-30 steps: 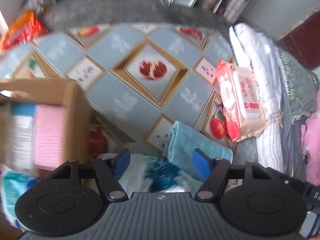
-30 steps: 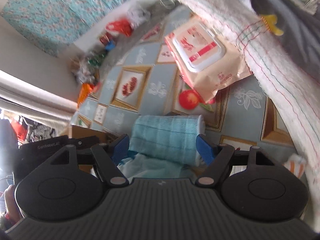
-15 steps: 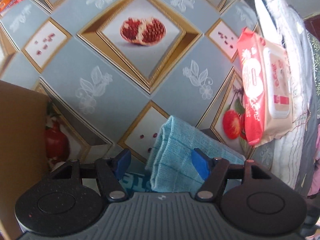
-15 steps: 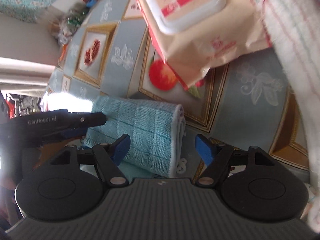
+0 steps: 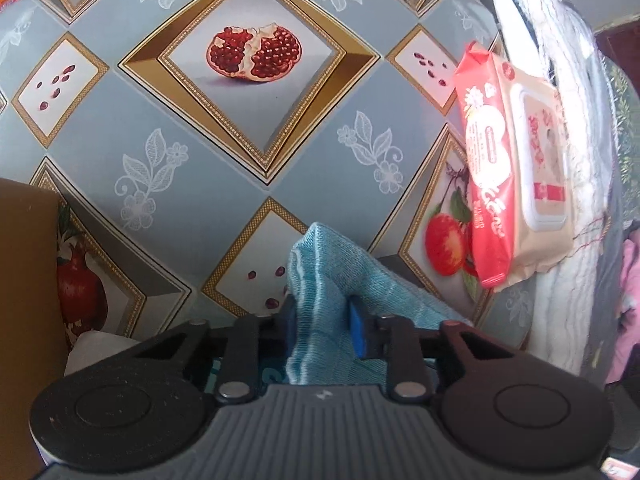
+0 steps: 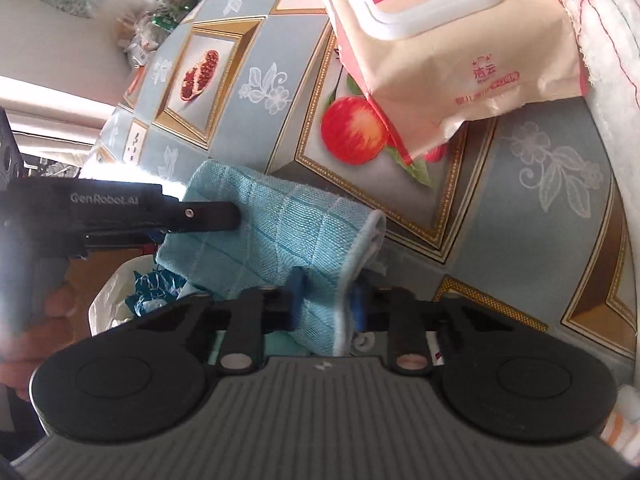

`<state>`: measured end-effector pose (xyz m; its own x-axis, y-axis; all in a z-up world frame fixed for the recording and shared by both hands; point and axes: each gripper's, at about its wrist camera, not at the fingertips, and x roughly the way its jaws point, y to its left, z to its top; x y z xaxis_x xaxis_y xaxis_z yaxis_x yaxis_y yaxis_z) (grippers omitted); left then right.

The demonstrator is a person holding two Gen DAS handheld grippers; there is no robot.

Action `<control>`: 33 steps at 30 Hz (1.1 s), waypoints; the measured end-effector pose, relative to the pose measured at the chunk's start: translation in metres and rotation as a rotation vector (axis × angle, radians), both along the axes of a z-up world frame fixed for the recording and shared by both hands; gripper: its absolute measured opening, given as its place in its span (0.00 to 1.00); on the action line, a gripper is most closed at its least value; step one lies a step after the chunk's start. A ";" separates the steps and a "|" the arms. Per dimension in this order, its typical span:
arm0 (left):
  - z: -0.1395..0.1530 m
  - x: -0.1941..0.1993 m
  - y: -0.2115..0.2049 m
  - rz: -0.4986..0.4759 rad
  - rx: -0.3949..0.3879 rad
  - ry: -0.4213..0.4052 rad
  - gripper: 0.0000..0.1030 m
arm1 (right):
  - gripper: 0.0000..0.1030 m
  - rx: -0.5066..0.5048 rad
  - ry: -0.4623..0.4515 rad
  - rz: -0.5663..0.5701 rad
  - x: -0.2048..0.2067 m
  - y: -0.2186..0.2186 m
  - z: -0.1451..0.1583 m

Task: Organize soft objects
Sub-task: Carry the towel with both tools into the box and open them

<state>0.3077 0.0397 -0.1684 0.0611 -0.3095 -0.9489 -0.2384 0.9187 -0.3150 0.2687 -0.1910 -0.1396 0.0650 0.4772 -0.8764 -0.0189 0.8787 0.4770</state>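
A folded light-blue cloth (image 5: 320,280) lies at the table's near edge; it also shows in the right wrist view (image 6: 280,224). My left gripper (image 5: 322,326) is shut on one end of the cloth. My right gripper (image 6: 326,300) is shut on the other end, at its white-hemmed edge. In the right wrist view the left gripper's fingers (image 6: 208,216) press the cloth's far left end. A pack of wet wipes (image 5: 516,184) lies at the right, also in the right wrist view (image 6: 440,40).
The table has a fruit-patterned blue cover (image 5: 208,152). A brown cardboard box (image 5: 28,272) stands at the left. A white towel (image 5: 560,92) lies along the right edge. A plastic bag with teal items (image 6: 136,284) sits below the cloth. Clutter (image 6: 160,20) lies at the far end.
Both grippers were open around the blue cloth; each has now shut on its own end of it. Both cameras have moved closer to the table.
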 end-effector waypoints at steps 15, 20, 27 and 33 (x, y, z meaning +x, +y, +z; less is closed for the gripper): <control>0.109 -0.046 0.063 0.143 -0.171 -0.232 0.18 | 0.13 0.053 -0.297 0.076 -0.012 0.033 0.119; 0.153 -0.096 0.126 0.278 -0.161 -0.314 0.18 | 0.13 0.114 -0.356 0.261 -0.016 0.105 0.155; 0.165 -0.199 0.223 0.562 -0.092 -0.346 0.19 | 0.13 0.098 -0.462 0.814 -0.041 0.248 0.188; 0.122 -0.267 0.256 0.747 -0.110 -0.236 0.18 | 0.13 -0.032 -0.407 1.320 -0.076 0.354 0.168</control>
<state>0.0412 0.2957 -0.0462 0.4855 -0.1985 -0.8514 -0.6956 0.5023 -0.5137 0.1931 0.1633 0.0284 -0.1634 0.3650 -0.9166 -0.9698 0.1109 0.2170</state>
